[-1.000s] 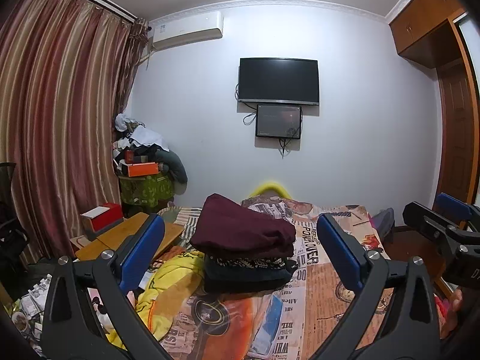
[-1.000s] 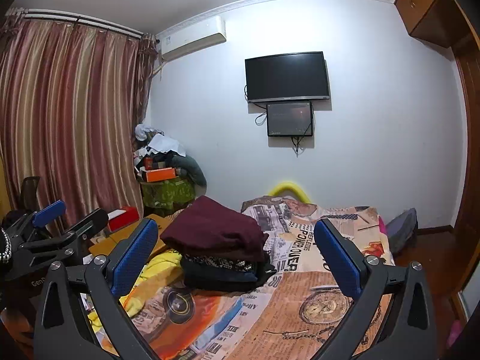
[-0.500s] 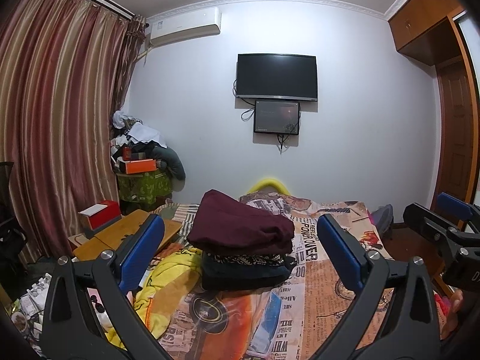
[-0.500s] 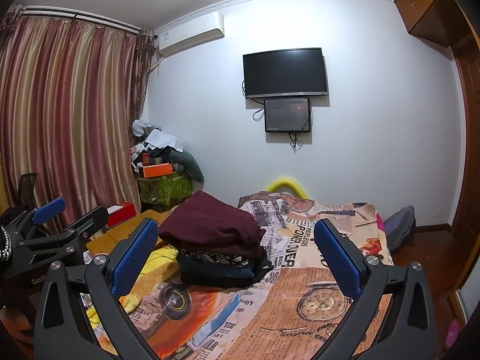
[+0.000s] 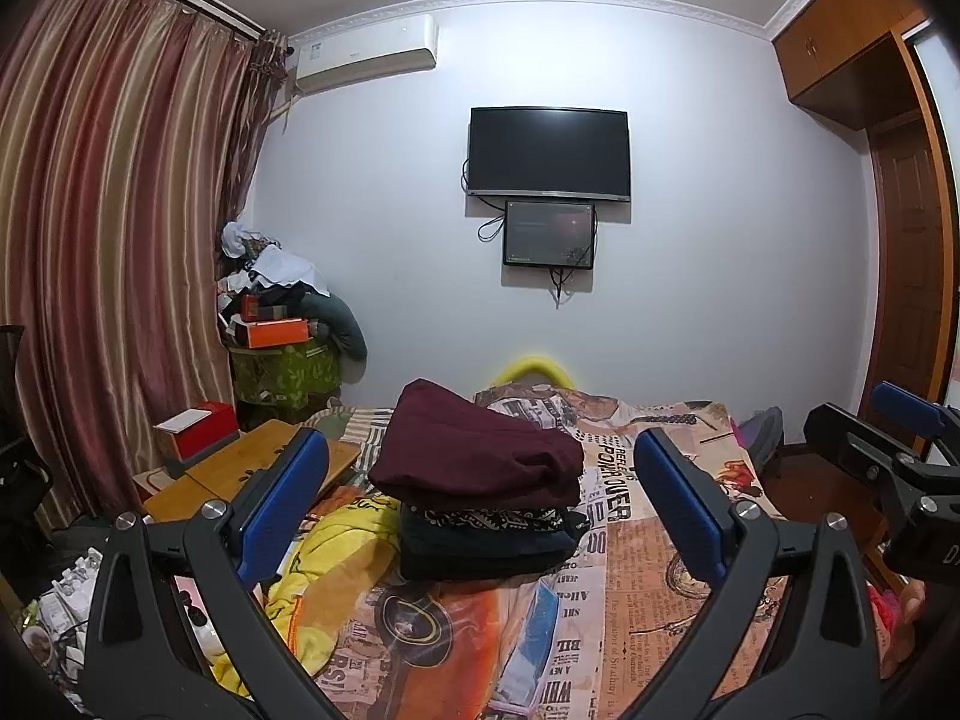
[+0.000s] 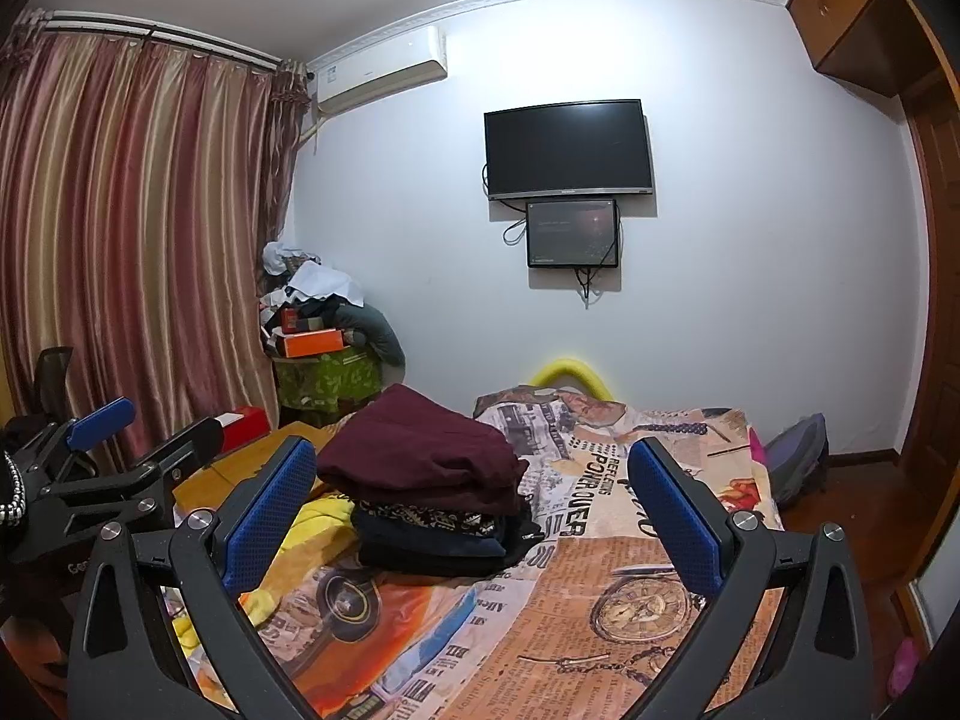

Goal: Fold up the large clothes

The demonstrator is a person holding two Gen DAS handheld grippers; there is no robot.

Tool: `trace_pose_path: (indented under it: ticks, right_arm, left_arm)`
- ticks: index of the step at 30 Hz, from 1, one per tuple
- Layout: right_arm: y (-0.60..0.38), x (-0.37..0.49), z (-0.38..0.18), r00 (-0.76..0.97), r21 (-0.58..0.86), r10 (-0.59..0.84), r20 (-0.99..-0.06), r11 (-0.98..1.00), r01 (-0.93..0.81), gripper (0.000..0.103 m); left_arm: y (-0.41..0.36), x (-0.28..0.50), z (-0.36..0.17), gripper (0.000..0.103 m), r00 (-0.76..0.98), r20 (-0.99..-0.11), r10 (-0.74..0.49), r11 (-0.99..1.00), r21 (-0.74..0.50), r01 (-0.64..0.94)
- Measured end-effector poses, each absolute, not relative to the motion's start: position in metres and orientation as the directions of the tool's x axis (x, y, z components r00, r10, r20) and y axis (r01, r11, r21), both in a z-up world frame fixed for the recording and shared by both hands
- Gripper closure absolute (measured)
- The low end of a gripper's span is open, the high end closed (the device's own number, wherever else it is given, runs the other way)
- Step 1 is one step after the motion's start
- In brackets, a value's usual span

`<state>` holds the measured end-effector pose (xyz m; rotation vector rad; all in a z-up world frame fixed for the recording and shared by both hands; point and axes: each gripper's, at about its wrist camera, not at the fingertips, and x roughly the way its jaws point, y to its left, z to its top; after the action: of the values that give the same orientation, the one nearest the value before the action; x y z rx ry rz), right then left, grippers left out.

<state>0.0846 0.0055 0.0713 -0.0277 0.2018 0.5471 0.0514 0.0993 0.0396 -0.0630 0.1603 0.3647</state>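
I am holding my left hand-held gripper and right hand-held gripper spread apart and gripping nothing, above the bed's near edge. The folded stack is sitting mid-bed, dead ahead; the loose yellow garment is lying toward the bed's left edge, nearer my left.

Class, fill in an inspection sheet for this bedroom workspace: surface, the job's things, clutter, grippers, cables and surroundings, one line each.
Surface: bed under a newspaper-print cover.
Job's things: stack of folded clothes, maroon garment on top; yellow garment loose beside it.
Clutter: corner pile with an orange box; red box on a wooden board.
Grippers: left gripper and right gripper both open, holding nothing.
Cables: wires hang by the small screen.
Surroundings: television, curtain, air conditioner.
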Motion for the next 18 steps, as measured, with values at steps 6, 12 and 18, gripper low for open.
trace_pose_path:
  ticks: [6,12,18]
  right_arm:
    - [0.0047,0.0848,0.0712,0.836,0.028,0.513,-0.195,0.855,-0.518,0.0]
    - [0.0051,0.0873,0.0717,0.838,0.03,0.51,-0.196,0.857,-0.514,0.0]
    - [0.0059,0.0878,0.0711,0.838,0.021,0.508,-0.197,0.857,-0.515,0.0]
  left_arm:
    - [0.0987,0.0531,0.0402,0.001,0.927,-0.175,0.333,0.938,-0.041,-0.344]
    - [0.0973,0.0535,0.0414,0.001,0.929,-0.178,0.324,0.94,-0.05,-0.338]
    - [0.0975,0.0561,0.0412,0.001,0.929,-0.196,0.313,0.943,-0.05,-0.328]
